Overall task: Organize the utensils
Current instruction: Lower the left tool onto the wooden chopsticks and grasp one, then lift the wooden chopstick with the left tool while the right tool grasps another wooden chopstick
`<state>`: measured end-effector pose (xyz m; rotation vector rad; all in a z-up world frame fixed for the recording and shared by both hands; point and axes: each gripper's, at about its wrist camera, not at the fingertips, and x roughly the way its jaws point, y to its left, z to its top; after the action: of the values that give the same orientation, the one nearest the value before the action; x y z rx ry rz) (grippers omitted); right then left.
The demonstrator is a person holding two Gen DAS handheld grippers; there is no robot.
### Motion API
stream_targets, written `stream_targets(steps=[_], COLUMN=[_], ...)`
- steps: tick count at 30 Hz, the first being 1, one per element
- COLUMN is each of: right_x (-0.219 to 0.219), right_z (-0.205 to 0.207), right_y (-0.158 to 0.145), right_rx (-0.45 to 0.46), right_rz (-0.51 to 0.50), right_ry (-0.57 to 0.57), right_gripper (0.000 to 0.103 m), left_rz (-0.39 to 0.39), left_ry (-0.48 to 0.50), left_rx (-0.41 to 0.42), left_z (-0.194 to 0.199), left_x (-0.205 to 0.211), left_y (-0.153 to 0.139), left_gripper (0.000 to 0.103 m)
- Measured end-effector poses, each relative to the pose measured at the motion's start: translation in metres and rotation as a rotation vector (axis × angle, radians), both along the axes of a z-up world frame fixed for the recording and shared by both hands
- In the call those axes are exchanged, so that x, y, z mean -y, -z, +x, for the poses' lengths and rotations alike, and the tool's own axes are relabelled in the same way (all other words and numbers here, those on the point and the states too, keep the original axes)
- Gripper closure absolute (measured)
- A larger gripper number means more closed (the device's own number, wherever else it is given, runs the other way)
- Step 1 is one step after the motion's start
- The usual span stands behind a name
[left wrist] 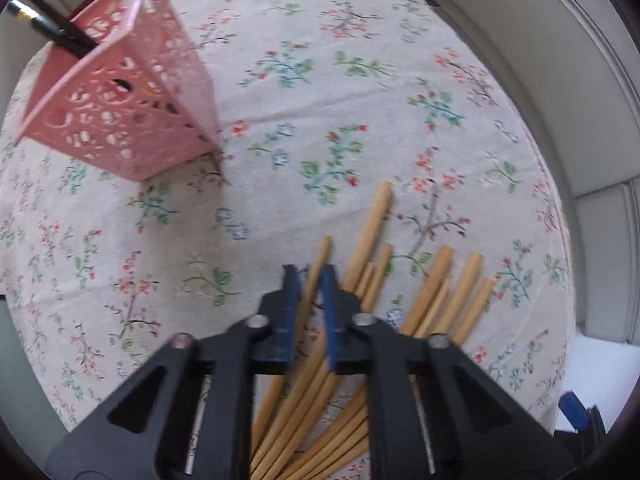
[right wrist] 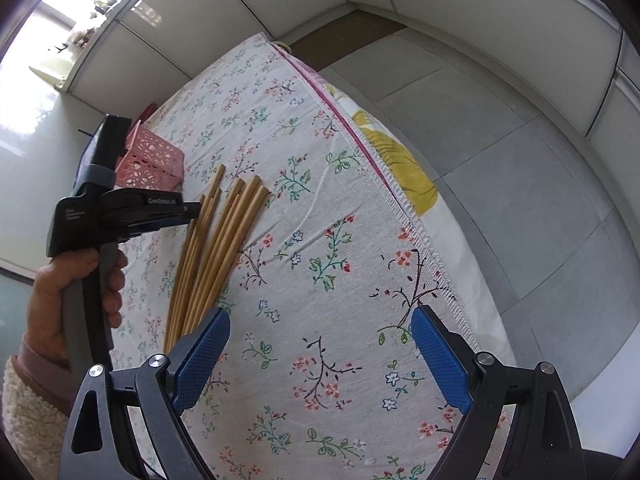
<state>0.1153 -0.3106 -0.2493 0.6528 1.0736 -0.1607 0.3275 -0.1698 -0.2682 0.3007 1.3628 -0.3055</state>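
Several wooden chopsticks (left wrist: 434,298) lie fanned on the floral tablecloth (left wrist: 304,80); they also show in the right wrist view (right wrist: 224,236). My left gripper (left wrist: 309,276) is down over the pile, its blue pads nearly together around one chopstick (left wrist: 316,276). A pink perforated holder (left wrist: 120,108) with a black utensil (left wrist: 52,26) in it stands at the far left. In the right wrist view the left gripper (right wrist: 188,212) sits over the chopsticks beside the holder (right wrist: 150,164). My right gripper (right wrist: 320,344) is wide open and empty above the cloth.
The table's edge (right wrist: 384,172) runs along the right, with a yellow-patterned cloth (right wrist: 404,168) hanging below and grey floor tiles (right wrist: 520,200) beyond. White wall panels (left wrist: 560,60) stand behind the table.
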Motion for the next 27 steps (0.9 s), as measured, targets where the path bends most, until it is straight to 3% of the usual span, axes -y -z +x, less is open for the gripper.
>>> stream_targets(steps=[4, 10, 13, 15, 18, 23, 27], right_x=[-0.001, -0.008, -0.012, -0.014, -0.019, -0.032, -0.041], right_z=[0.012, 0.054, 0.084, 0.105, 0.121, 0.138, 0.151], right_y=[-0.002, -0.009, -0.002, 0.009, 0.019, 0.024, 0.026], right_rx=[0.000, -0.026, -0.087, -0.152, -0.211, -0.269, -0.296], right_rz=[-0.021, -0.113, -0.087, -0.040, 0.027, -0.013, -0.067], right_ry=[0.017, 0.039, 0.048, 0.062, 0.089, 0.138, 0.158], right_gripper=[0.010, 0.011, 0.023, 0.045, 0.061, 0.074, 0.075], left_rz=[-0.058, -0.180, -0.223, -0.280, -0.350, -0.439, -0.481], left_ry=[-0.031, -0.110, -0.139, -0.163, -0.190, -0.197, -0.176], left_rx=[0.019, 0.097, 0.169, 0.205, 0.246, 0.299, 0.312], left_z=[-0.009, -0.034, -0.051, -0.062, -0.078, -0.086, -0.086], left_x=[-0.012, -0.076, -0.109, -0.135, -0.154, -0.177, -0.190], left_y=[-0.004, -0.025, -0.050, -0.064, -0.080, -0.095, -0.103], left_gripper=[0.094, 0.095, 0.096, 0.097, 0.097, 0.097, 0.097])
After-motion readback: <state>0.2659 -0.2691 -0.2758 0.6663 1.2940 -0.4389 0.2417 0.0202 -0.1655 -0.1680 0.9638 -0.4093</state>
